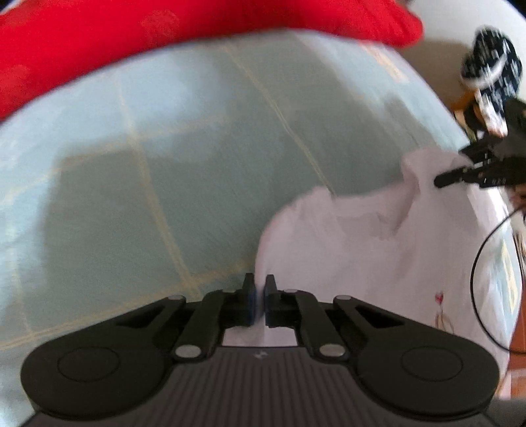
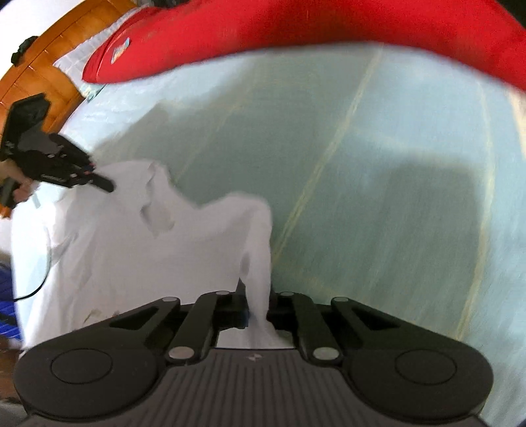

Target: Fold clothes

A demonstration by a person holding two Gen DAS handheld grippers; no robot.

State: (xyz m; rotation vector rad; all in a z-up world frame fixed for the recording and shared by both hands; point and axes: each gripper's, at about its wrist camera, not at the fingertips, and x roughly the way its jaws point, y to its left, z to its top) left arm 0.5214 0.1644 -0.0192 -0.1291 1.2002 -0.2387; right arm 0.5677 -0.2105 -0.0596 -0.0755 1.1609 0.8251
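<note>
A white garment (image 1: 361, 246) lies crumpled on a pale blue-green bed sheet (image 1: 148, 170), with two of its edges lifted. My left gripper (image 1: 259, 295) is shut on the garment's near edge, and white cloth shows between its pads. My right gripper (image 2: 258, 312) is shut on another bunched fold of the same garment (image 2: 148, 256), which rises from its jaws. Each gripper shows in the other's view: the right one (image 1: 440, 180) at the cloth's far right corner, the left one (image 2: 107, 185) at the cloth's upper left. A small red print (image 1: 439, 299) marks the garment.
A large red cushion (image 1: 164, 39) (image 2: 296, 29) lies along the far side of the sheet (image 2: 394, 164). A black cable (image 1: 476, 262) loops at the right. A dark dotted object (image 1: 493, 72) sits beyond the bed. Orange wood (image 2: 49, 49) and a white pillow (image 2: 82, 49) are at the upper left.
</note>
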